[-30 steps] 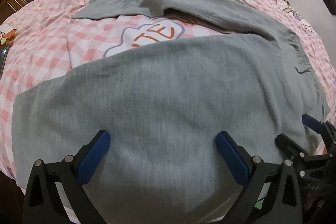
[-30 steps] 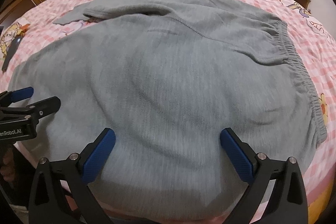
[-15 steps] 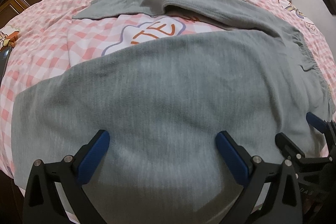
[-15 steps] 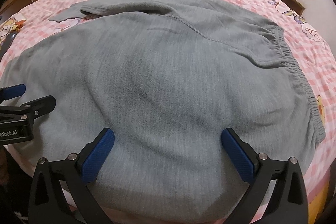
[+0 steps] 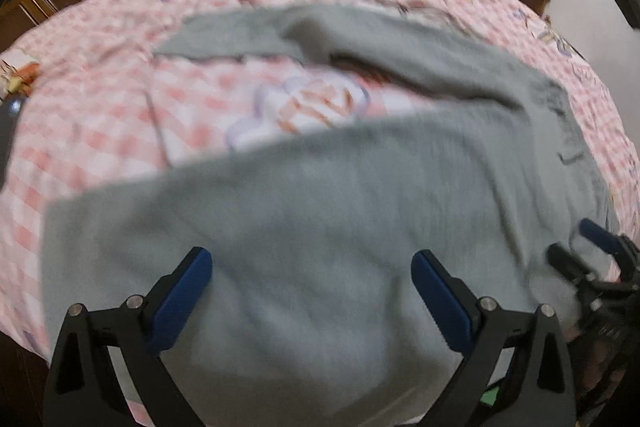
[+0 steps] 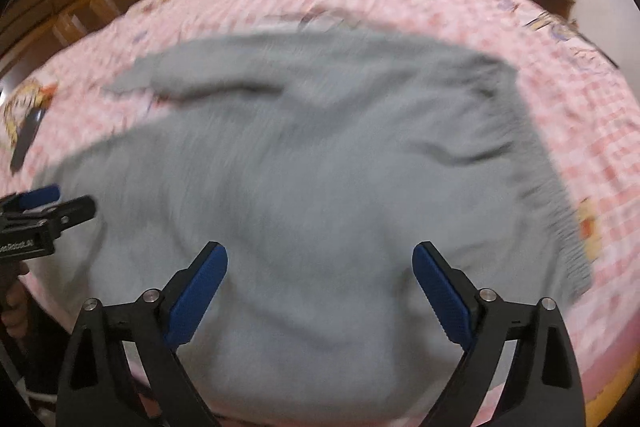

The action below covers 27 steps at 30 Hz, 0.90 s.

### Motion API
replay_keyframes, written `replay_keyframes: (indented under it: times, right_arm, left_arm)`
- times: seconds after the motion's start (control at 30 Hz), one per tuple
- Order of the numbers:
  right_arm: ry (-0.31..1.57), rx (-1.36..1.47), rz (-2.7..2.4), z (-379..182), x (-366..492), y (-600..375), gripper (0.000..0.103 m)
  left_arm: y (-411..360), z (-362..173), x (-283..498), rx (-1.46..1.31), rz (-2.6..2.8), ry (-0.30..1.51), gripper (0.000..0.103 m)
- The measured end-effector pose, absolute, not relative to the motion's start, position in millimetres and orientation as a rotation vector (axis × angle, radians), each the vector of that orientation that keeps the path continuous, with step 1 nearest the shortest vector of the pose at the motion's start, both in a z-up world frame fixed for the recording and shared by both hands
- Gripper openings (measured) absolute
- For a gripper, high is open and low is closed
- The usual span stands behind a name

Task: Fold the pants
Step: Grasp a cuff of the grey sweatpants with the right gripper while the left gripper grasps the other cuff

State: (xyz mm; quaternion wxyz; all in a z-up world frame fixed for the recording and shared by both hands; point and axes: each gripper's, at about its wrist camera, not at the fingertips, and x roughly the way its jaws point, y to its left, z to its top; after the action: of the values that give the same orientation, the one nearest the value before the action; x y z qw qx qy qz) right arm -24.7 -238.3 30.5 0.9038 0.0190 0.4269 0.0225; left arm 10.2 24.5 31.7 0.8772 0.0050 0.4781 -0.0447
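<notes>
While the grey pants lie unfolded across the checked bedspread, far leg toward eleven o'clock, both the left gripper and right gripper hover wide open, empty, and, seemingly mid-motion given the blur, risk pinching only one layer.

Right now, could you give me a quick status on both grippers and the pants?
Left gripper open, right gripper open, both empty. Grey pants spread on bed, legs apart, unfolded. Nothing on them.

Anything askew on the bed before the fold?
Yes: the pants lie splayed, and the far leg looks twisted or folded over near its end, though blur hides detail. Both hand-held grippers are open.
</notes>
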Motion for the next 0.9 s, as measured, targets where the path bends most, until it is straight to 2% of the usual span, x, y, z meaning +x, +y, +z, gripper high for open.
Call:
replay_keyframes:
  times: [0.4,0.57,0.9]
  right_arm:
    - [0.848,0.020,-0.158,61,52,-337,0.096]
    - [0.833,0.068,-0.218,67,85,-377,0.096]
    - [0.836,0.149,-0.309,55,135,-416,0.096]
  left_arm:
    - [83,77,100,0.028,0.031,0.878,0.102]
    - [107,74,154,-0.059,0.008,0.892,0.102]
    - [150,67,247,-0.008,0.173,0.896,0.102]
